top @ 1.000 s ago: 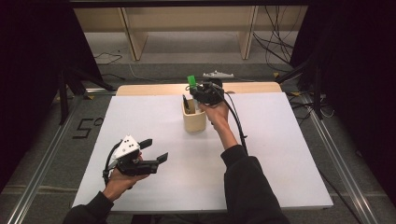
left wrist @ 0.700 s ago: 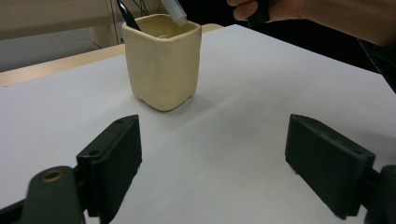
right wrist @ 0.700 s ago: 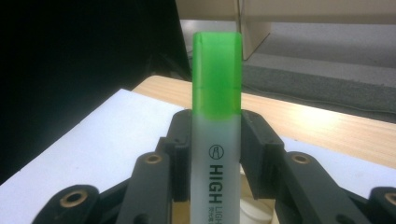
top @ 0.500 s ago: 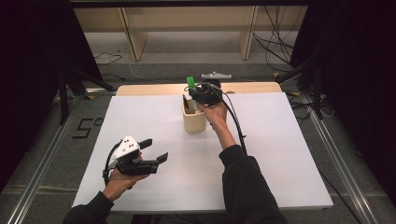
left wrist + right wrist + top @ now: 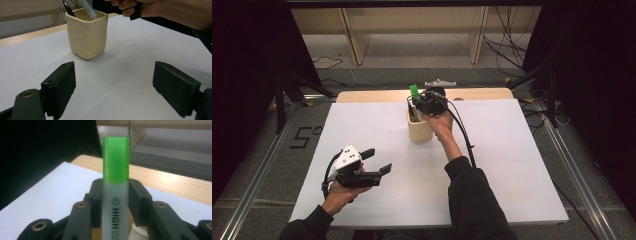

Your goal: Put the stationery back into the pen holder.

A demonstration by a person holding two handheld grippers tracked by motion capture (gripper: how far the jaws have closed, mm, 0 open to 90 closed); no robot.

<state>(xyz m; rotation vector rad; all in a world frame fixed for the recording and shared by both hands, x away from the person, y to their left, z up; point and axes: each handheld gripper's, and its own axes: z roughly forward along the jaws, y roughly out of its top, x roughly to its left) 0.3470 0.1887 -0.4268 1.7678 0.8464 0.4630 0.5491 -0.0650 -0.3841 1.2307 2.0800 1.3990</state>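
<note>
Jaws of the right gripper [image 5: 115,195] were clamped on a green-capped highlighter [image 5: 116,182], pads pressed against its pale barrel just below the cap, which stood upright. In the high view the right gripper [image 5: 424,102] was held over the mouth of the cream pen cup [image 5: 419,127], the highlighter [image 5: 414,92] rising at its 11 o'clock; the marker's lower end appeared to sit inside the cup, a hold that probably served to keep it vertical through the narrow opening. From the left gripper view, the cup [image 5: 86,33] also held a dark pen [image 5: 67,7] leaning toward its 10 o'clock corner, leaving limited room within. The left gripper [image 5: 372,162] was parked near the table's 7 o'clock, jaws spread wide and empty, pointed toward the cup, probably to stay clear of the working arm. The cup stood toward 12 o'clock on the white table cover [image 5: 522,165], near its far edge, where a strip of bare wood [image 5: 372,95] showed. Open surface lay at 3, 6 and 9 o'clock of the cup; the right forearm [image 5: 452,145] occupied the 5 o'clock approach.
</note>
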